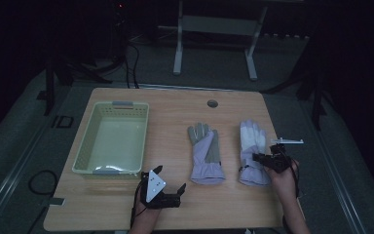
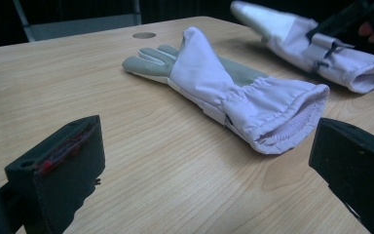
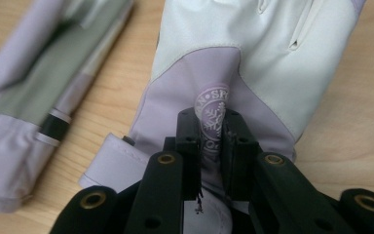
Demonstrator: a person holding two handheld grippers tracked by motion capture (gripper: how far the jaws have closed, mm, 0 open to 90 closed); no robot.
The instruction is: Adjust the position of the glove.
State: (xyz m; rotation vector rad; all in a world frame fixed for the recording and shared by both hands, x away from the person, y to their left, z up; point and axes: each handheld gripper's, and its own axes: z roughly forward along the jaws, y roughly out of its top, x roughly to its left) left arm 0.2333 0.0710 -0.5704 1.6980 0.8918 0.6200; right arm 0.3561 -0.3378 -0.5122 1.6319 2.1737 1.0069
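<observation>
While the dim room beyond the wooden desk [image 1: 175, 214] fades into darkness, the right gripper [image 3: 213, 134] pinches a raised fold of the right glove [image 1: 253, 151], hiding part of its round snowflake logo. The soft lilac and white fabric lies flat near the desk's right edge. The left gripper [image 1: 168, 183] rests wide and empty, facing the left glove's [image 2: 233, 92] elastic cuff

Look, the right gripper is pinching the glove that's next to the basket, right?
Not quite. The right gripper is pinching the far glove, not the one next to the basket. The high view shows that nearer glove lying untouched.
</observation>
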